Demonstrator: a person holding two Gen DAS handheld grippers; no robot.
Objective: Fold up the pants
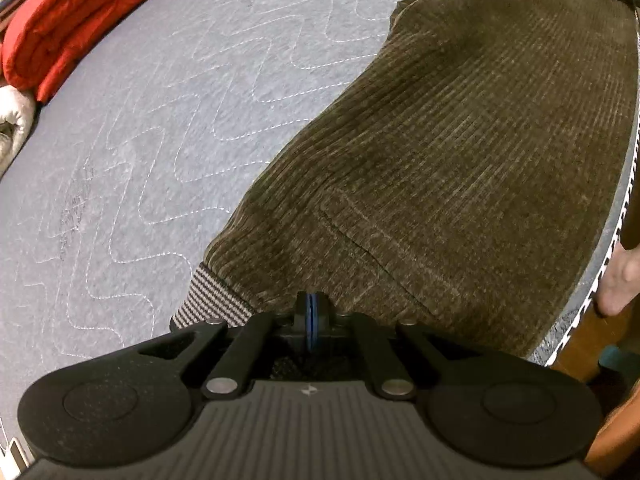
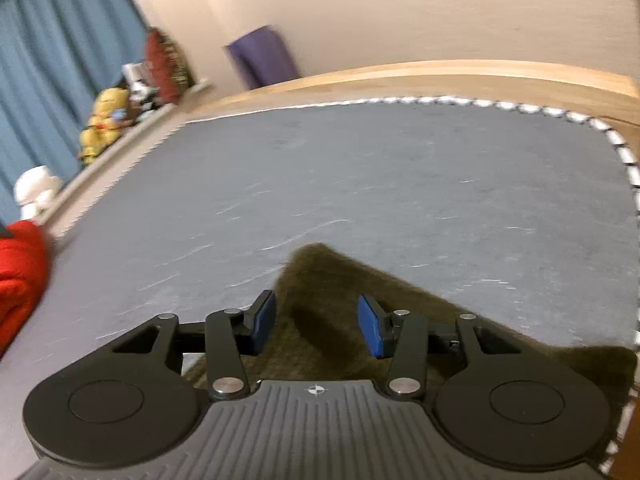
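Observation:
Brown corduroy pants [image 1: 460,140] lie flat on the grey quilted mattress [image 1: 160,120], reaching from the near edge to the far right. Their striped waistband lining [image 1: 212,304] shows at the near left corner. My left gripper [image 1: 312,312] points steeply down, its blue pads pressed together on the pants' near waist edge. In the right wrist view, my right gripper [image 2: 316,326] hovers open over a pointed end of the pants [image 2: 320,276], with only fabric lying beneath the gap and nothing pinched.
A folded red blanket [image 1: 80,12] and a white roll [image 1: 12,120] lie at the mattress's far left. A bare foot [image 1: 618,280] stands on the floor beside the right edge. A wooden bed frame [image 2: 440,76], a toy shelf [image 2: 104,120] and blue curtains [image 2: 60,40] lie beyond.

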